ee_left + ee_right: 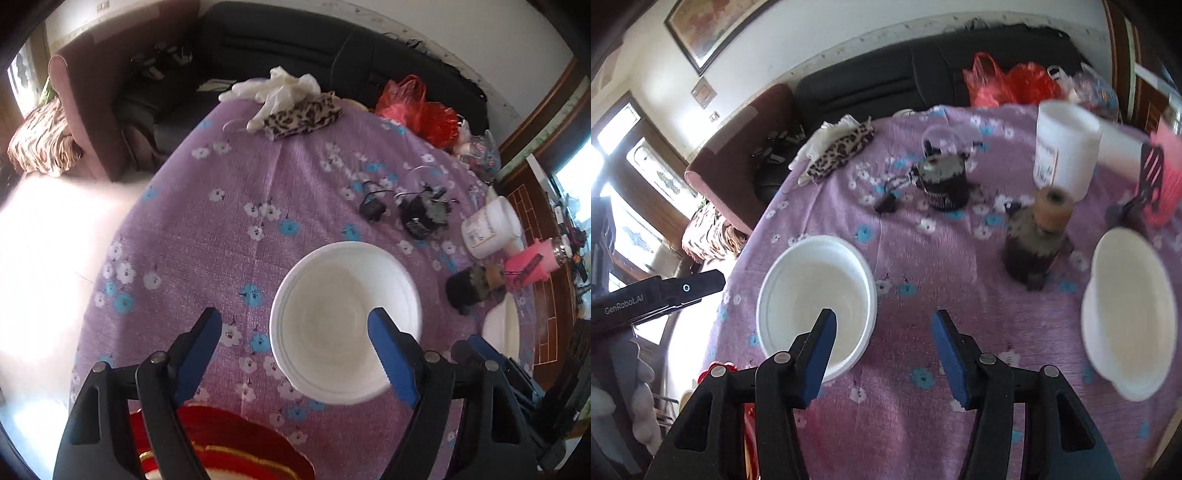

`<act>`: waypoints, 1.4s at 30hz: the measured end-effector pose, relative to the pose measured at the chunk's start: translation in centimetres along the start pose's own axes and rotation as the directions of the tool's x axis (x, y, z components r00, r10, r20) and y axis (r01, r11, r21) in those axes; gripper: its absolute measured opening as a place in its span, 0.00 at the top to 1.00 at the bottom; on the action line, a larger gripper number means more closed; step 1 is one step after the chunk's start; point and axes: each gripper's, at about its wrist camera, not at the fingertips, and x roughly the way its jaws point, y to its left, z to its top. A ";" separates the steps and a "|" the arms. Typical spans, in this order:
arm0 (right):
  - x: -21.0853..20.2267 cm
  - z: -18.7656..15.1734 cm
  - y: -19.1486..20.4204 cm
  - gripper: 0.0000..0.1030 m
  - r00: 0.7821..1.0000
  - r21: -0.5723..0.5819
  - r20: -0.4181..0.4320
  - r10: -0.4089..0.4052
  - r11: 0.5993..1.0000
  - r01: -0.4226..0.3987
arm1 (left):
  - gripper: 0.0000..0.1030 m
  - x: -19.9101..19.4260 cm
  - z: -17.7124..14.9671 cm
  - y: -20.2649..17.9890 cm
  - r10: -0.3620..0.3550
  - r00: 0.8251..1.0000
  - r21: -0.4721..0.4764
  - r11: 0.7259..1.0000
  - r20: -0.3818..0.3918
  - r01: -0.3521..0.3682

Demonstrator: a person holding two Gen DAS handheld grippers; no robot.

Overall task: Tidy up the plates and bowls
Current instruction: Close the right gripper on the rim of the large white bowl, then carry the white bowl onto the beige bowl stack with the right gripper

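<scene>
A white bowl (345, 317) stands on the purple flowered tablecloth (229, 229). My left gripper (295, 321) hangs open above the bowl's near-left rim, its right finger (391, 354) over the bowl's inside, its left finger over cloth; nothing is gripped. In the right wrist view the same bowl (816, 299) lies at left. My right gripper (882, 328) is open over bare cloth just right of it, its left finger (820, 350) overlapping the bowl's near edge. A second white bowl (1126, 314) sits at the right, blurred; only its edge (498, 328) shows in the left wrist view.
A white jar (1063, 147), a pink container (1163, 177), dark fuzzy bottles (1034, 243) and small black items (942, 181) crowd the table's far right. Leopard-print cloth (299, 118) and red bags (417, 110) lie at the far edge. A dark sofa (295, 40) stands behind.
</scene>
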 end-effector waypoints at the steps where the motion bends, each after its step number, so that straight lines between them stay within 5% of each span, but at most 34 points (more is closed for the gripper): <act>1: 0.5 -0.1 -0.2 0.43 1.000 0.009 -0.005 0.004 1.000 -0.004 | 0.21 0.4 0.1 0.0 0.003 1.000 -0.005 1.000 -0.004 -0.003; 8: 3.2 -0.4 -1.0 0.43 0.999 0.051 -0.031 0.041 0.998 -0.039 | 0.21 3.7 1.1 -0.3 0.085 0.995 0.010 0.996 -0.047 -0.085; 18: 5.8 -1.5 -0.3 0.43 0.994 0.058 -0.084 0.063 0.997 -0.058 | 0.21 7.5 1.4 -0.8 0.104 0.982 0.028 0.994 -0.156 -0.101; 20: 6.1 -1.6 -0.4 0.54 0.993 0.075 -0.094 0.074 0.995 -0.068 | 0.21 7.7 1.1 -1.3 0.100 0.980 0.048 0.994 -0.171 -0.093; 22: 6.5 -1.7 -0.7 0.76 0.988 0.102 -0.115 0.104 0.990 -0.092 | 0.27 7.7 0.8 -1.9 0.090 0.979 0.069 0.994 -0.183 -0.079; 24: 6.5 -1.8 -0.9 0.86 0.985 0.120 -0.120 0.124 0.987 -0.110 | 0.55 7.7 0.5 -2.7 0.073 0.976 0.090 0.994 -0.205 -0.056; 25: 6.3 -1.8 -0.8 0.87 0.986 0.117 -0.118 0.119 0.988 -0.105 | 0.56 7.7 0.3 -2.9 0.066 0.974 0.093 0.995 -0.216 -0.047; 42: -4.9 -3.9 1.3 0.88 0.986 0.043 0.035 0.164 0.985 -0.166 | 0.56 -2.5 -4.2 -3.7 -0.068 0.994 0.053 0.996 -0.086 0.072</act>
